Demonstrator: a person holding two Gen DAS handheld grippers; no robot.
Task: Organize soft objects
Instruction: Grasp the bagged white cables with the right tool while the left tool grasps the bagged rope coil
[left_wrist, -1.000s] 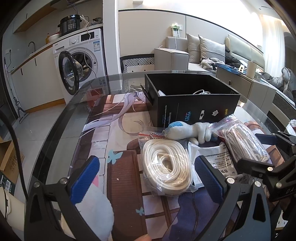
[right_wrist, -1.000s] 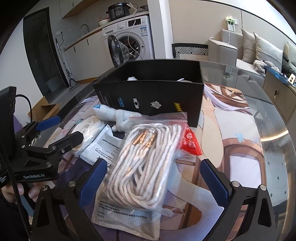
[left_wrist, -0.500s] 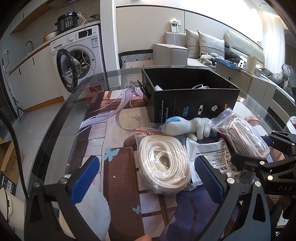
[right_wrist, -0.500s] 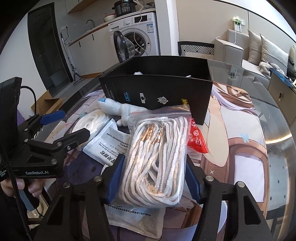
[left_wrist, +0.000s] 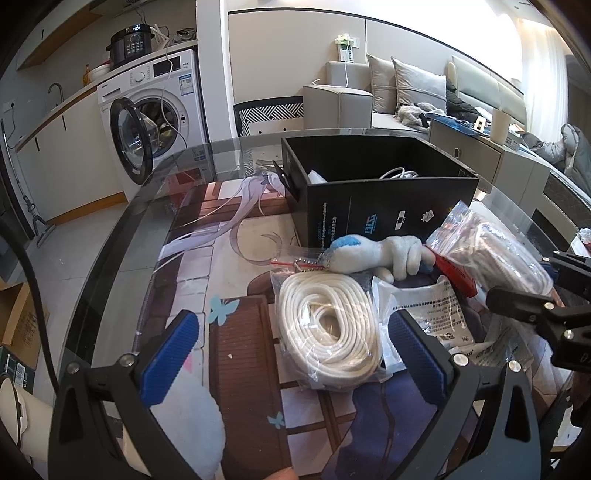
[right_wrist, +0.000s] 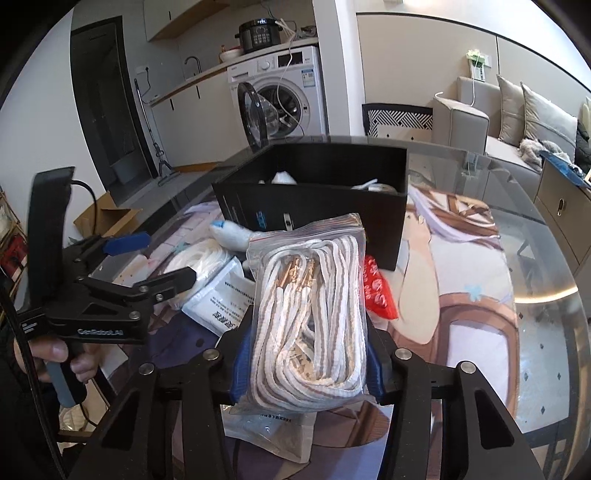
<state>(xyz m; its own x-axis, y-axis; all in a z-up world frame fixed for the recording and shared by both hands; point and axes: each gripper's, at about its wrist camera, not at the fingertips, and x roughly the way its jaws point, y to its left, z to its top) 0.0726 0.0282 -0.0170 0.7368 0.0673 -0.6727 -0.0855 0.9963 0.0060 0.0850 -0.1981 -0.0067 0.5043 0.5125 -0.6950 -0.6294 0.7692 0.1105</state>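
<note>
The right gripper (right_wrist: 306, 363) has its 2 blue-padded fingers (right_wrist: 242, 360) pressed in on both sides of a clear zip bag of striped cords (right_wrist: 308, 314), which stands up between them and appears lifted off the table, though its underside is hidden. Ahead of the fingertips sits the black box (right_wrist: 314, 206), open on top, with a few white items inside. A red packet (right_wrist: 376, 291) lies just right of the bag, and a white printed pouch (right_wrist: 221, 299) lies to its left.

The left gripper (left_wrist: 291, 356) hovers with its 2 fingers (left_wrist: 170, 356) wide apart and nothing between them. Just ahead of its right fingertip lies a bagged coil of white rope (left_wrist: 328, 328) on the glass table (left_wrist: 110, 266), over a printed mat (left_wrist: 236, 350). Beyond the coil a white-and-blue plush toy (left_wrist: 376, 253) rests against the front wall of the box (left_wrist: 384, 206). A white plush shape (left_wrist: 184, 417) sits under the left finger.
</note>
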